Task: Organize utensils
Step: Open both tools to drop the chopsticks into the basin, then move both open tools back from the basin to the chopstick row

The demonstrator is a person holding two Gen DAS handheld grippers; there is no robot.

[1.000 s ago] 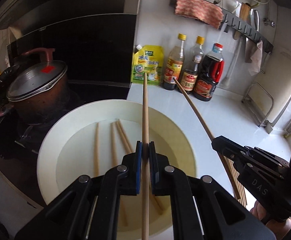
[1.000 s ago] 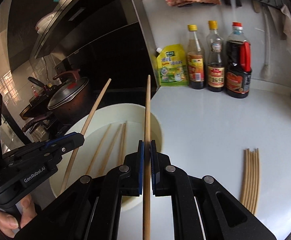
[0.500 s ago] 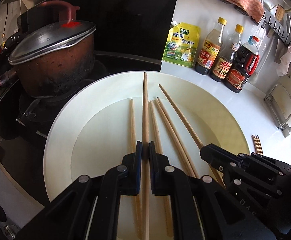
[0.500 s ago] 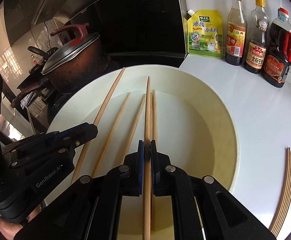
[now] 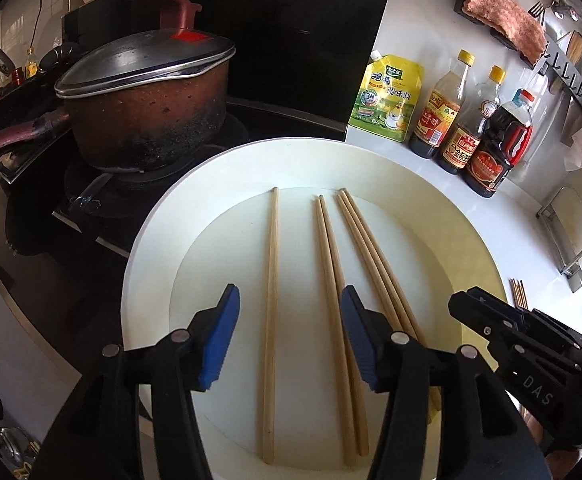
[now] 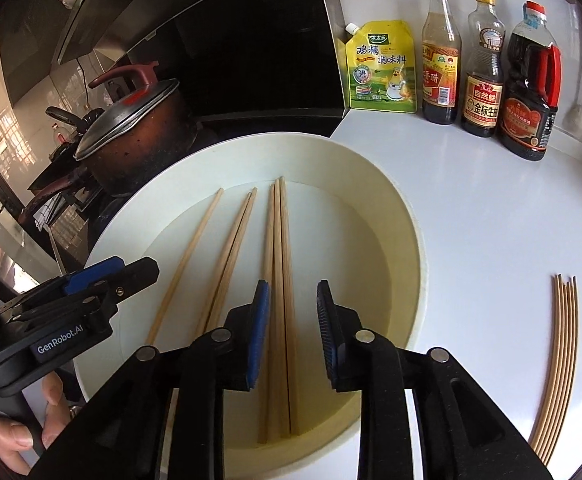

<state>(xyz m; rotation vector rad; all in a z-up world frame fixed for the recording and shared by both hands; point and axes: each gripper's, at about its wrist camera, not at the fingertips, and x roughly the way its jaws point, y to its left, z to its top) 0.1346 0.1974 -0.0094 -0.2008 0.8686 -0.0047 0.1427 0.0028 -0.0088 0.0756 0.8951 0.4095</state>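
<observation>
A white round basin [image 5: 431, 184] [image 6: 395, 196] sits on the counter by the stove. Several wooden chopsticks lie flat in it, side by side: a single one [image 5: 271, 280] at the left, a pair [image 5: 331, 272] in the middle and more [image 5: 375, 264] at the right; in the right wrist view they are a group [image 6: 279, 264]. My left gripper [image 5: 289, 336] is open just above the single chopstick and the pair. My right gripper [image 6: 293, 328] is open just above the right-hand chopsticks. Both are empty. A bundle of several chopsticks [image 6: 563, 340] lies on the counter to the right.
A dark lidded pot [image 5: 147, 96] stands on the stove left of the basin. A yellow seasoning pouch [image 5: 389, 96] and three sauce bottles [image 5: 463, 128] line the back wall. A utensil rail with a cloth [image 5: 503, 20] hangs above. A wire rack [image 5: 571, 240] stands at the right.
Both grippers came down into the basin, each holding one chopstick. Both have now opened, and the two chopsticks lie flat in the basin with the others.
</observation>
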